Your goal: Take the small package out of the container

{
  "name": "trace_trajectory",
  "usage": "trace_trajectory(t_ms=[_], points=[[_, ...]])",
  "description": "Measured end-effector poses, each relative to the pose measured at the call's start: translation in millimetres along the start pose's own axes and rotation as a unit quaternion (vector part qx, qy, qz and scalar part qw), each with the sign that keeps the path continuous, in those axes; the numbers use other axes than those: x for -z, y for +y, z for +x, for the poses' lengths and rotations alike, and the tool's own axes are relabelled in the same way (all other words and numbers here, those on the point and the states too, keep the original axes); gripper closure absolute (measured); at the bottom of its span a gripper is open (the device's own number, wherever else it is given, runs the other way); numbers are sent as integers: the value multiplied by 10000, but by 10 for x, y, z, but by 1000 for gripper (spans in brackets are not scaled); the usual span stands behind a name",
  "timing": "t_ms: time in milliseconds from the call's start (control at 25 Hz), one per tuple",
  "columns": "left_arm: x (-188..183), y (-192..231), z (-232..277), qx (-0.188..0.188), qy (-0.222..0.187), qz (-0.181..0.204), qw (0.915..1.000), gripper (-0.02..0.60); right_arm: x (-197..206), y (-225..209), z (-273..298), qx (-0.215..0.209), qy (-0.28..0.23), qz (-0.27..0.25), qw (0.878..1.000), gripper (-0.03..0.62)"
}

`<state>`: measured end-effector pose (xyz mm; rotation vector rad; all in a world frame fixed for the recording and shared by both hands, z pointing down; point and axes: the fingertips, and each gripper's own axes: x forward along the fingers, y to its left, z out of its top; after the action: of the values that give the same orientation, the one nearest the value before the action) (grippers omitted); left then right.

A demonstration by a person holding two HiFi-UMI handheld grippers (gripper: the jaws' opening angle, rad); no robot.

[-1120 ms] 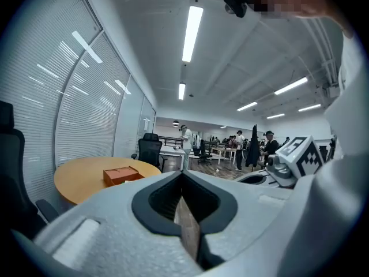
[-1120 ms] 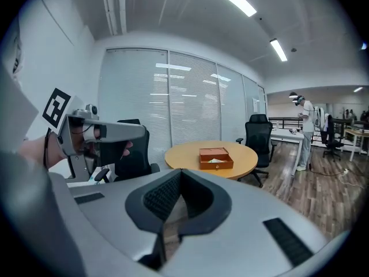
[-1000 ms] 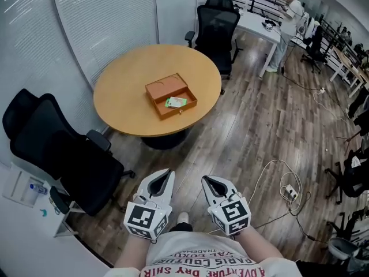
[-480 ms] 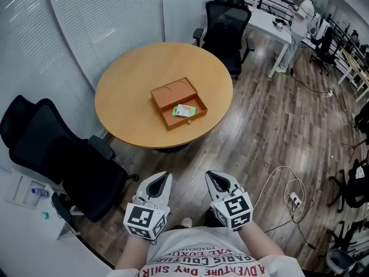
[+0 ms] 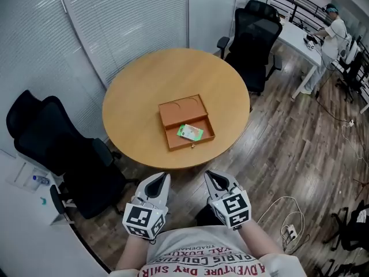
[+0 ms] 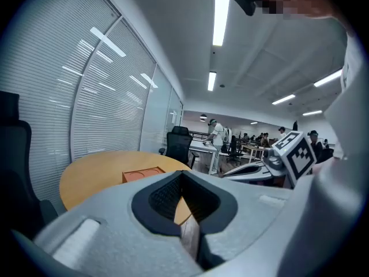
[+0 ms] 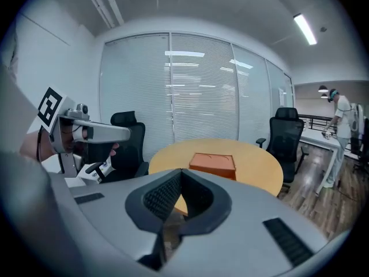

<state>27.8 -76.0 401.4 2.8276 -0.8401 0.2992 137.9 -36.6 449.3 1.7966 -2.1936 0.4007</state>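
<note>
Small package (image 5: 189, 133) lies in the open orange container (image 5: 183, 109) on the round table (image 5: 144, 91) — long side across the view, well ahead of both grippers. The right gripper (image 5: 212, 176) looks slightly nearer than the left gripper (image 5: 161, 179) — both have jaws together, empty.

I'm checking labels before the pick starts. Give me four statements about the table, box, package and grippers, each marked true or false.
1. The small package lies in the open part of the box on the round table. True.
2. The left gripper holds the package. False: its jaws are shut on nothing.
3. Both grippers hang over the tabletop. False: they are short of the table's edge, close to the person's body.
4. The right gripper has its jaws shut. True.
</note>
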Motion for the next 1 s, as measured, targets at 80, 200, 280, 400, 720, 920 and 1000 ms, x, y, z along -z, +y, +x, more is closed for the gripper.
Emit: trace_trajectory(t_ms=[80,200,280,400,720,920,1000], points=[[-96,0,256,-162,-15,-52,9999,570,-122,-284,96,-179,-9,-113,9998,586],[-196,60,639,-547,-55,-193,9983,569,-177,-729,276,-416,124,-253,9987,586],[-226,100,839,-752,-76,-335,9966,571,-168,-949,411,-611,254,-284,9974,586],[-207,163,1074,-1010,-94,-539,9934,569,-159,-1159,615,-906,417,-401,9942,586],[-42,489,1386,-1426,48,-891,9858,569,-87,-1334,1233,-1384,788,-541,9858,586],[-10,881,1491,-1449,-3,-977,9846,569,-15,-1217,1696,-1511,1048,-704,9804,586],[1,1025,1563,-1436,-13,-965,9849,569,33,-1185,1874,-1588,1187,-755,9772,586]])
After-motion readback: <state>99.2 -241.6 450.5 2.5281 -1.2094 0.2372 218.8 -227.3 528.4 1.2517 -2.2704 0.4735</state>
